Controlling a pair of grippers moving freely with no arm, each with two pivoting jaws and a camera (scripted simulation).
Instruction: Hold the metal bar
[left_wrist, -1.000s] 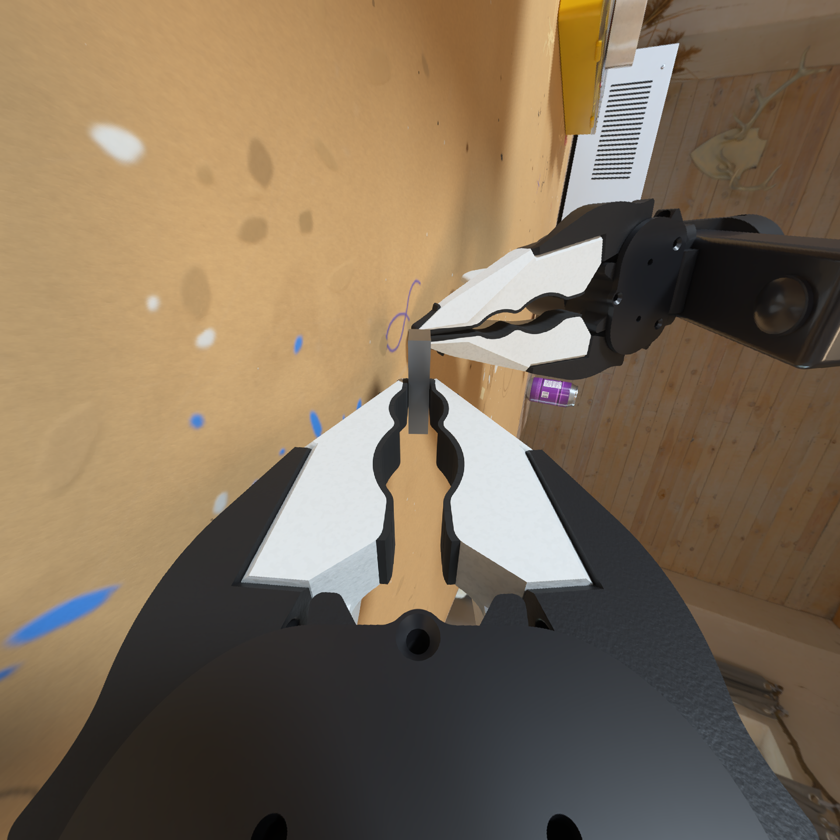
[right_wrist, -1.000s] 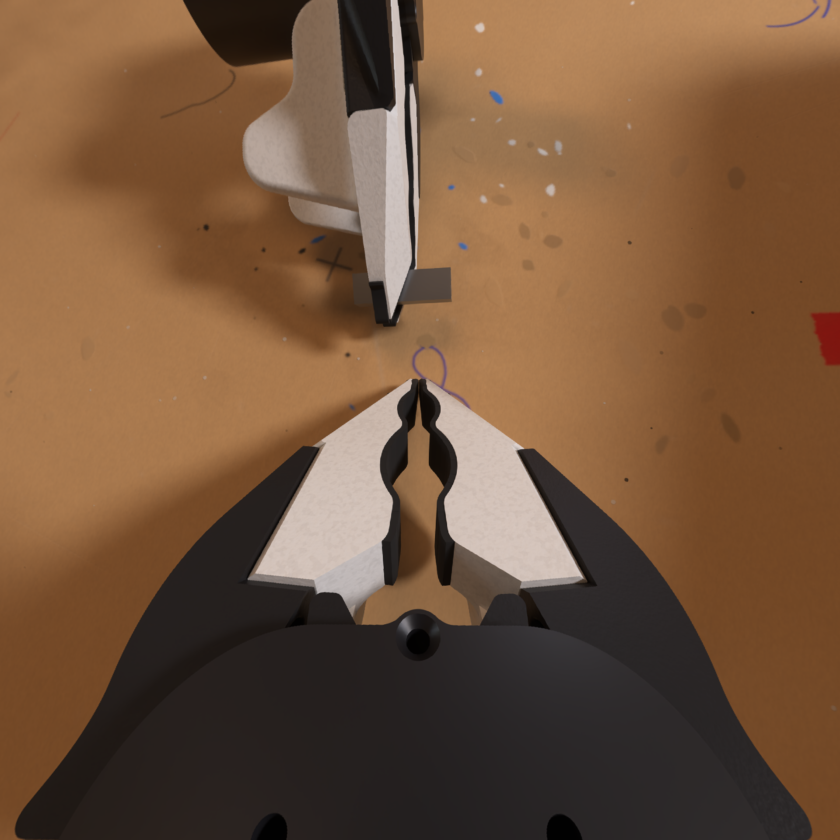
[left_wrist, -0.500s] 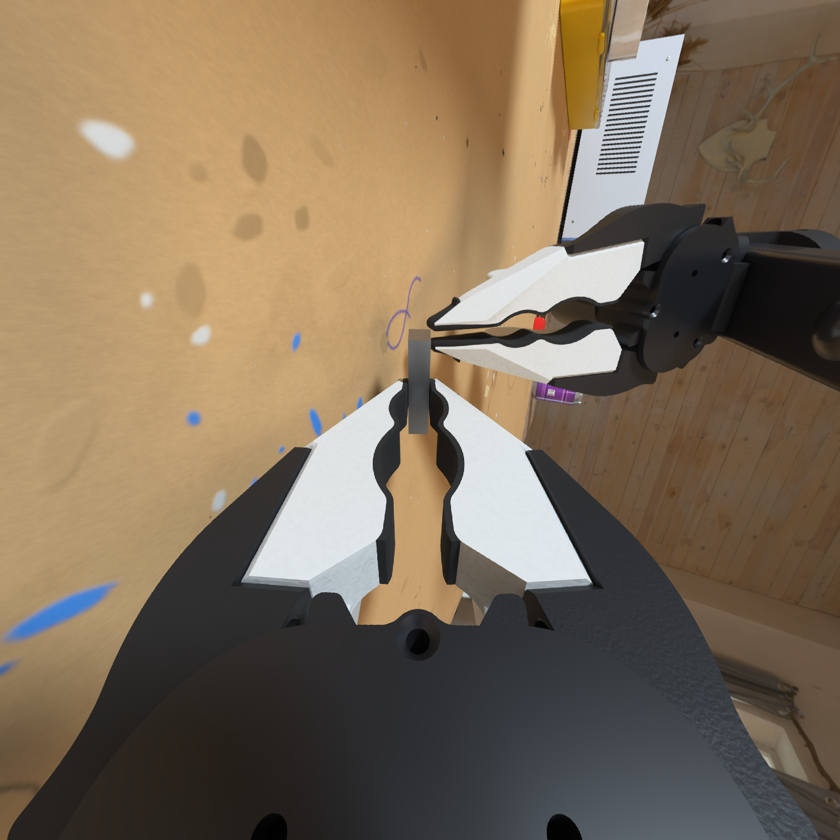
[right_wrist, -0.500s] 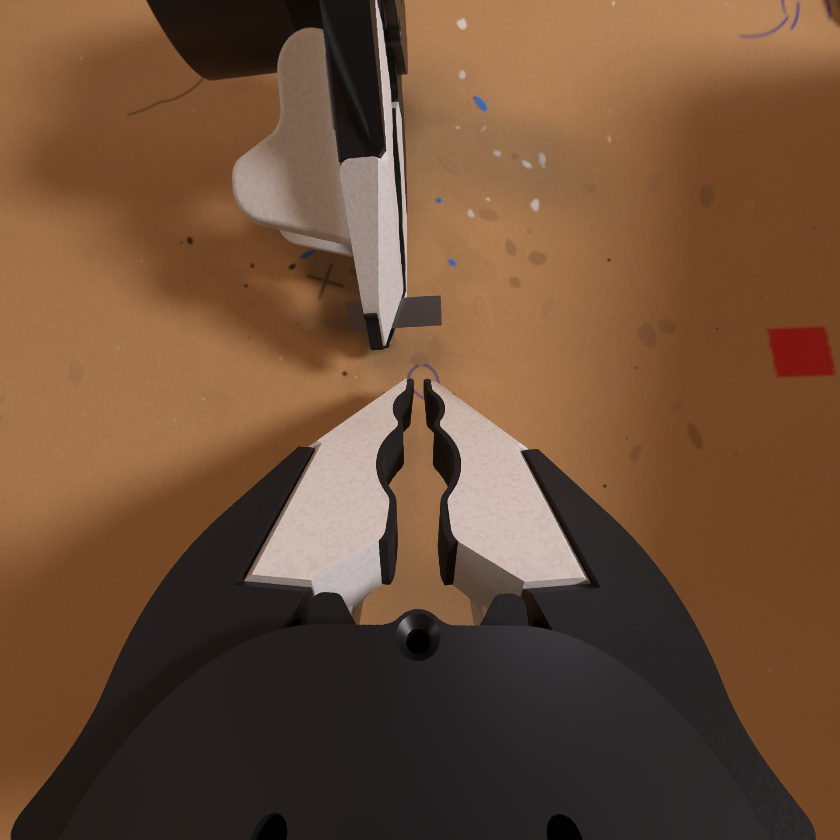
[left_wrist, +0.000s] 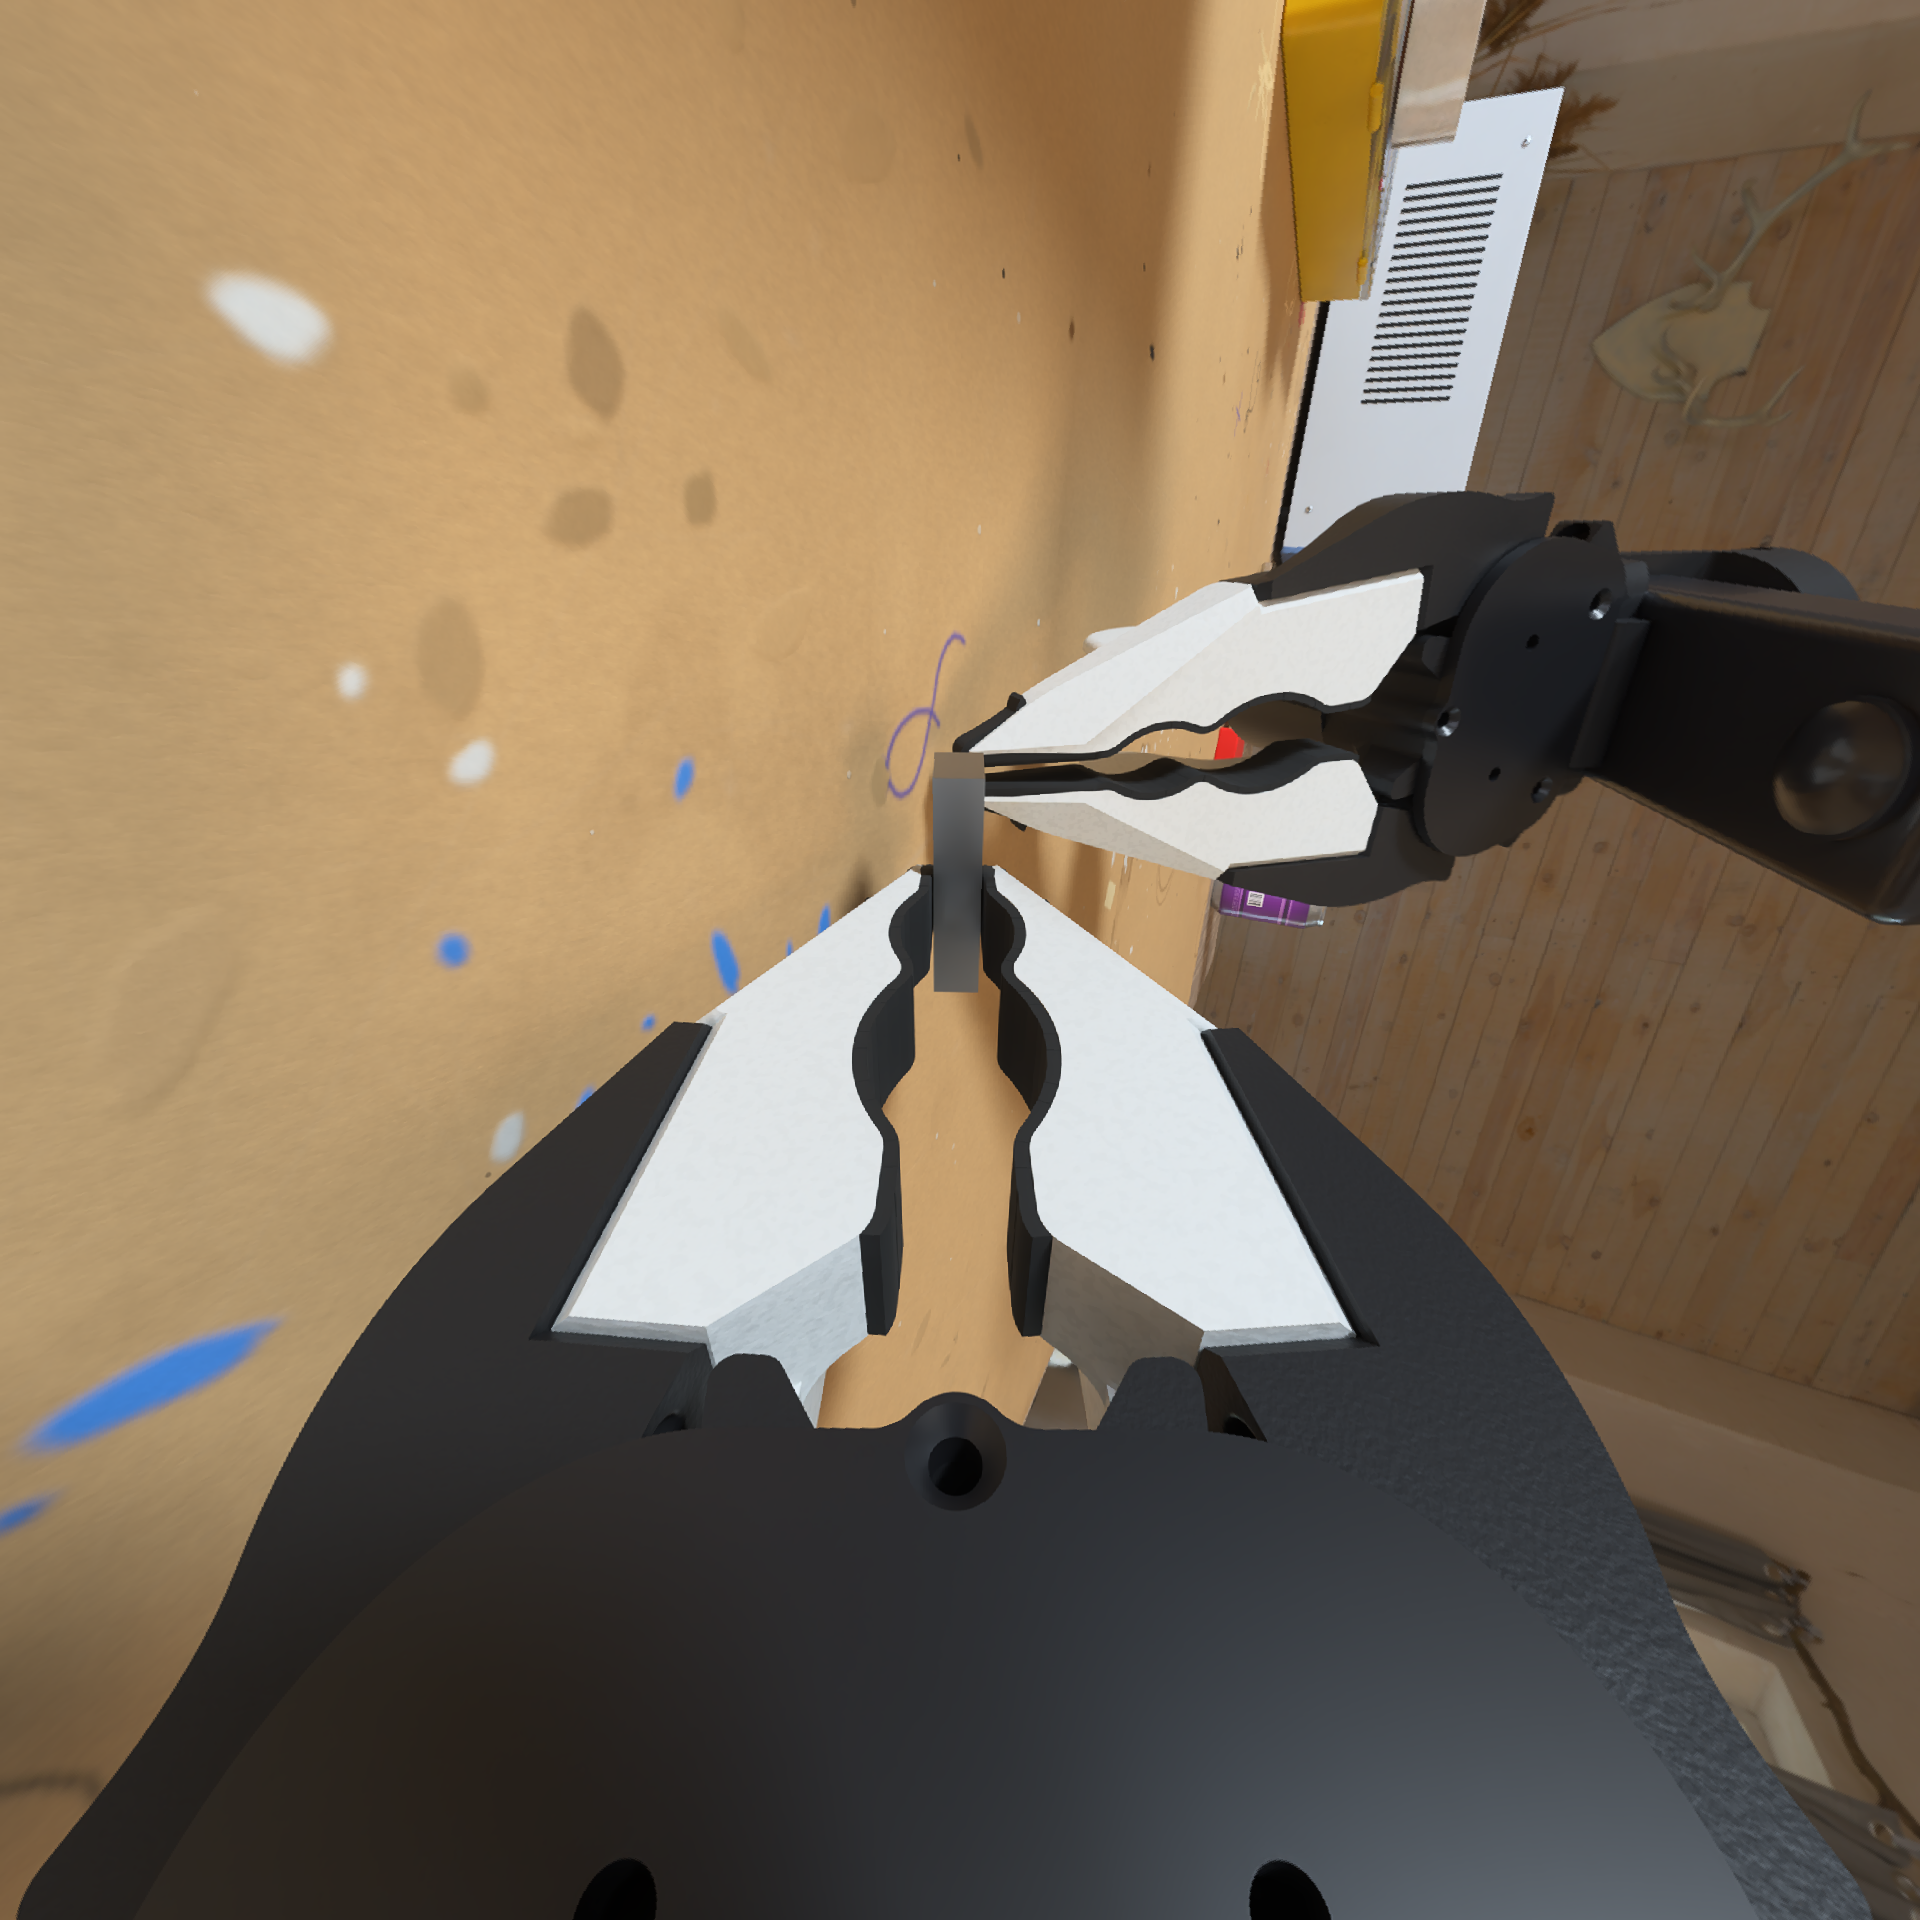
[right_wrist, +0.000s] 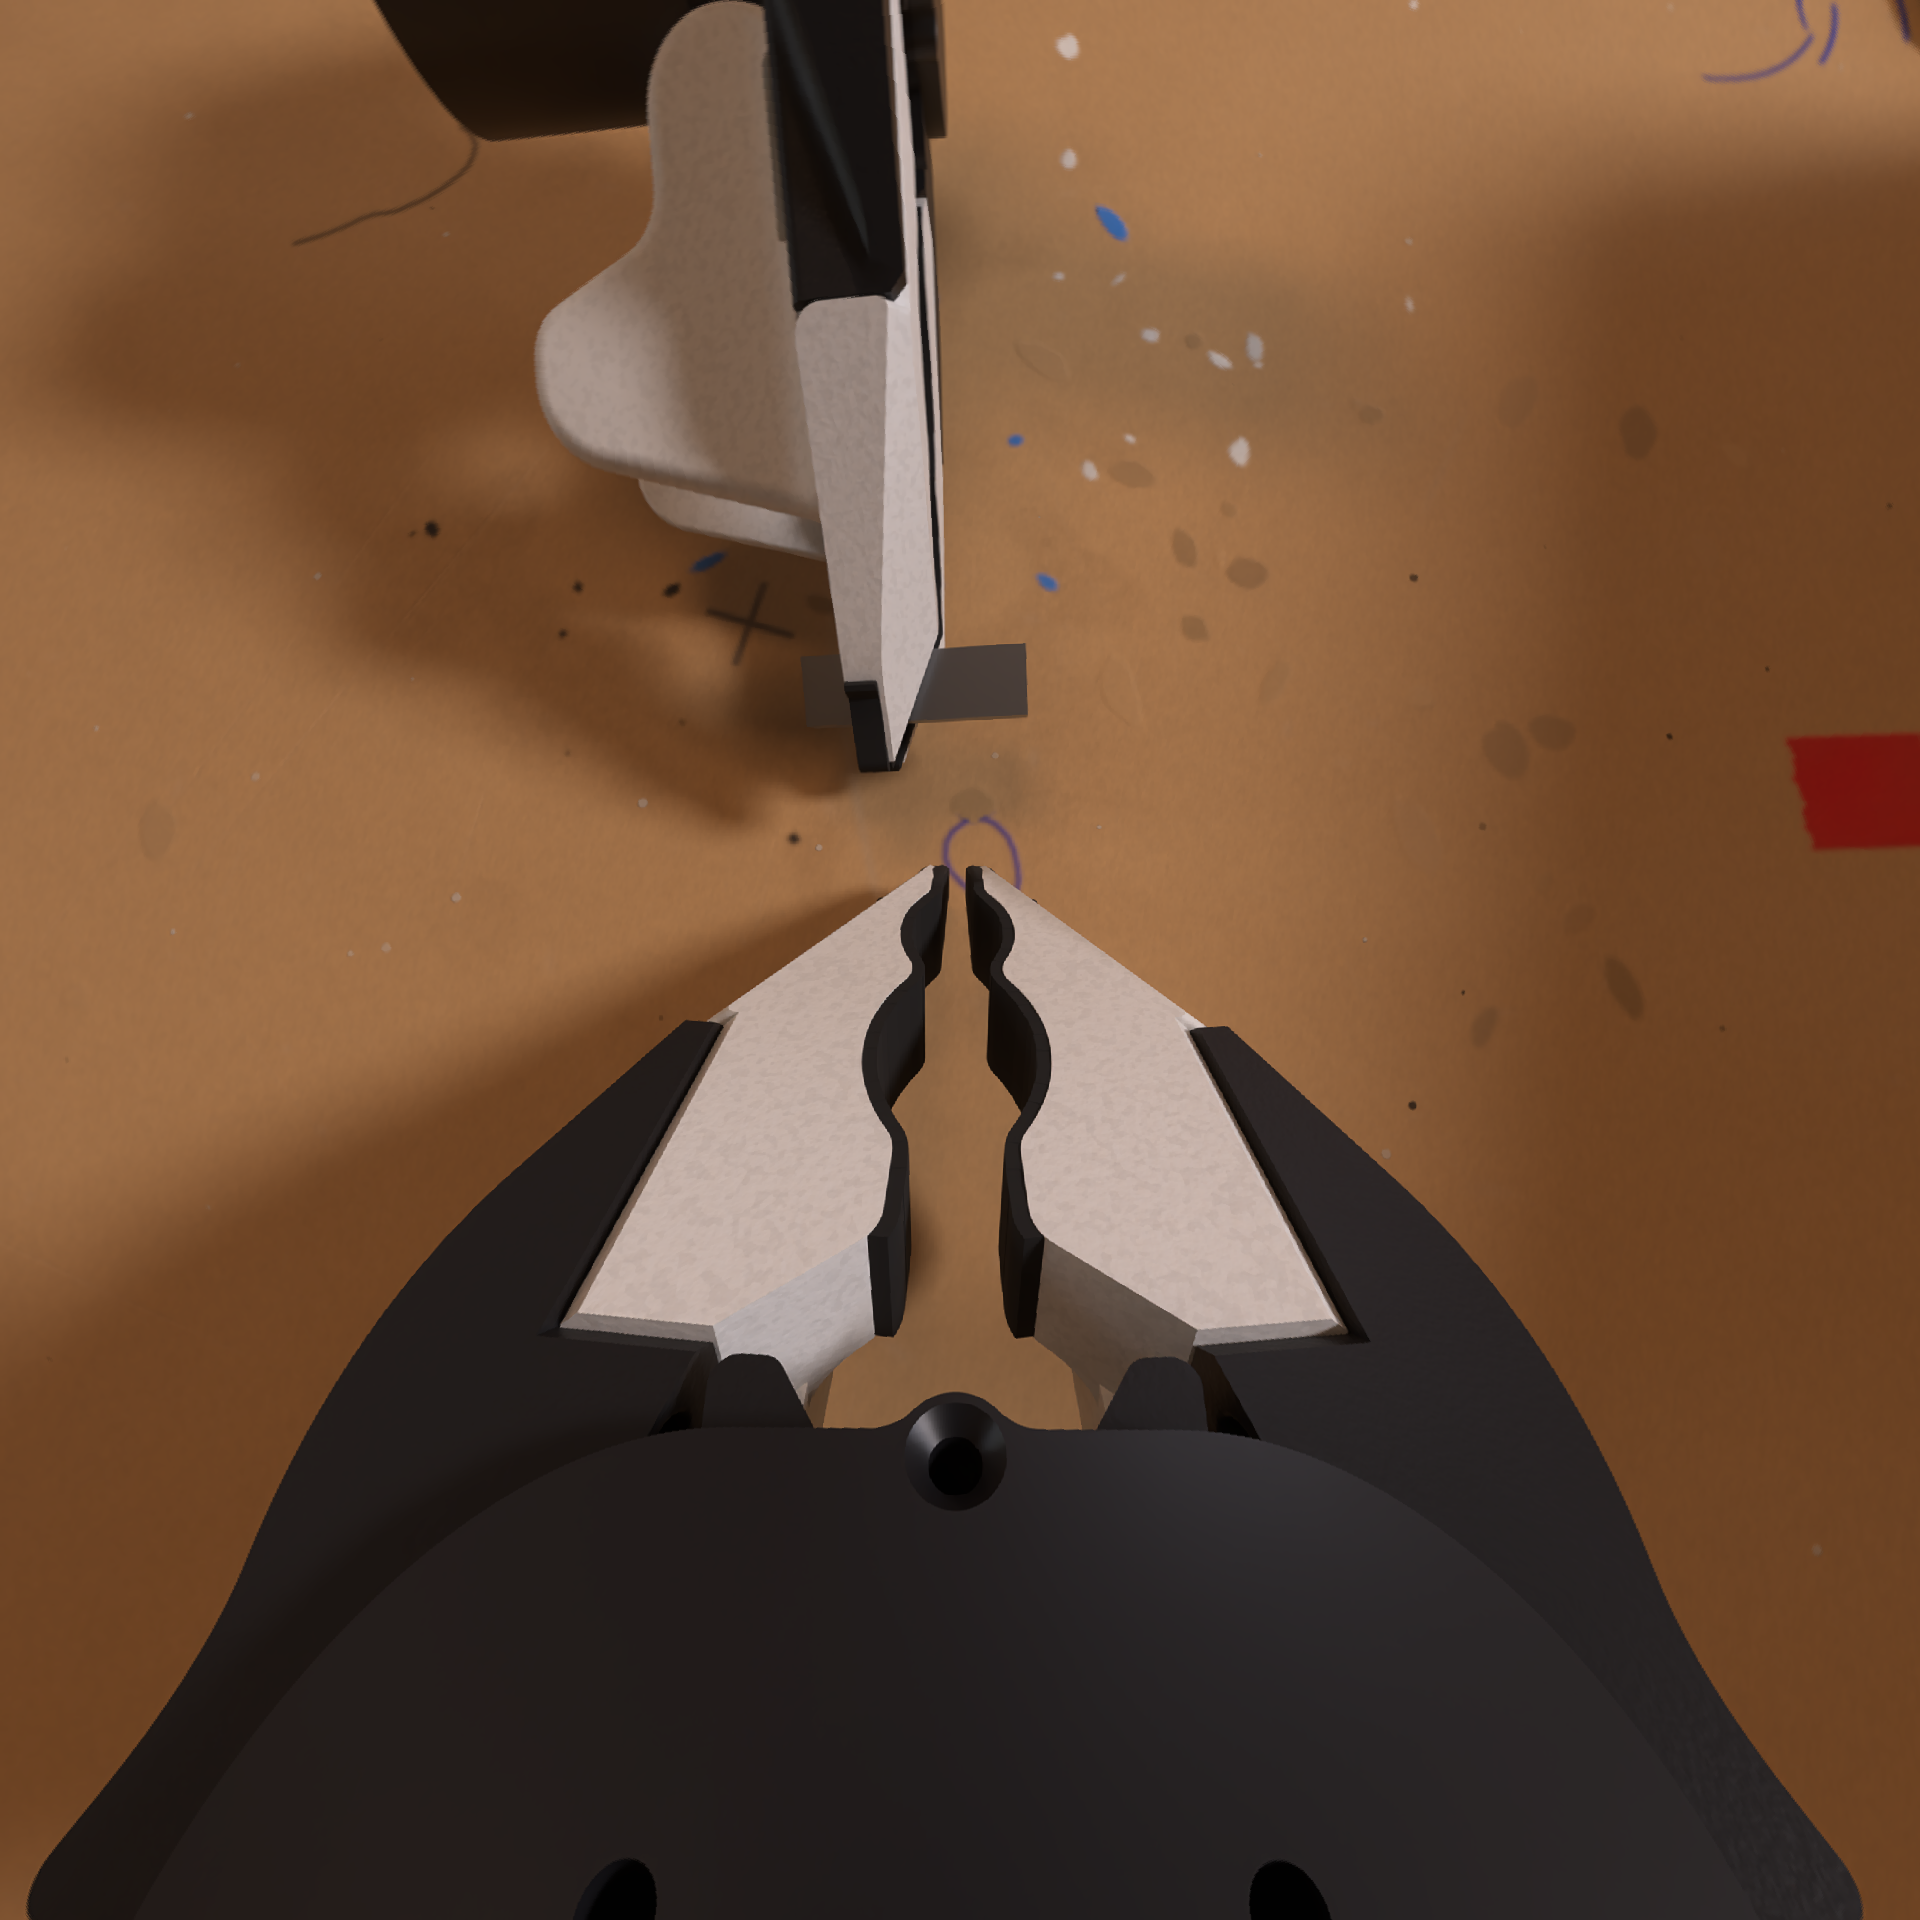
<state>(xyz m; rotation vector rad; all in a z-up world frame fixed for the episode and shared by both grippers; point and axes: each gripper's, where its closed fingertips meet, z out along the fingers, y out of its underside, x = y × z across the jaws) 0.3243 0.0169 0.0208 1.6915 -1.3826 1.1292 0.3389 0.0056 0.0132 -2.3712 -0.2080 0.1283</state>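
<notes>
A small grey metal bar (left_wrist: 956, 831) is pinched near its middle between the fingertips of my left gripper (left_wrist: 956, 878), which is shut on it and holds it just above the brown table (left_wrist: 520, 520). In the right wrist view the bar (right_wrist: 982, 681) sticks out on both sides of the left gripper (right_wrist: 883, 743). My right gripper (right_wrist: 957, 873) is empty, its jaws shut to a hairline gap, a short way from the bar. In the left wrist view the right gripper (left_wrist: 982, 774) points at the bar's far end.
The table is speckled with paint spots and pen marks. A red tape patch (right_wrist: 1860, 790) lies to the right. A yellow box (left_wrist: 1335, 156), a white vented panel (left_wrist: 1423, 301) and a purple can (left_wrist: 1268, 904) are at the table's far edge, with wooden floor beyond.
The right gripper pulled back from the bar, then came back close to its end. Its jaws parted slightly and narrowed again. The left gripper kept its hold on the bar.
</notes>
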